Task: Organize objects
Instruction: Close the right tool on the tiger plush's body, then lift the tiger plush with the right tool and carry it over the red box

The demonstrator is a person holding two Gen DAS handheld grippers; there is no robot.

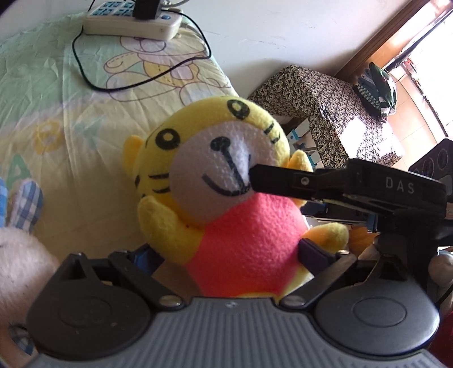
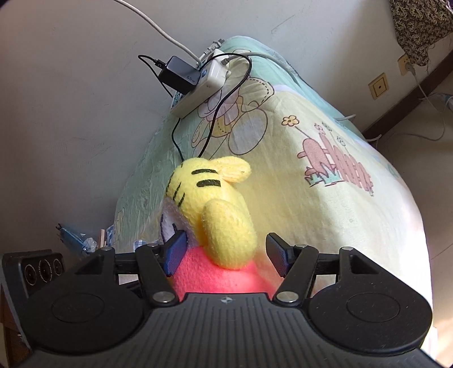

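A yellow tiger plush (image 1: 226, 158) in a pink shirt lies on the cartoon-print bed sheet (image 1: 70, 119), face toward the left wrist camera. My left gripper (image 1: 230, 254) stands wide open around its pink belly, one pad by each side. From the right, a finger (image 1: 271, 181) of my right gripper rests against the white muzzle. The right wrist view shows the plush (image 2: 209, 186) from the side. My right gripper (image 2: 226, 252) is open around a yellow paw, with a gap at the right pad.
A white power strip (image 1: 133, 22) with a black charger (image 2: 178, 73) and a black cable lies at the bed's far end by the wall. A white plush with blue-checked ears (image 1: 25, 203) lies at the left. A patterned cloth-covered table (image 1: 325, 113) stands beside the bed.
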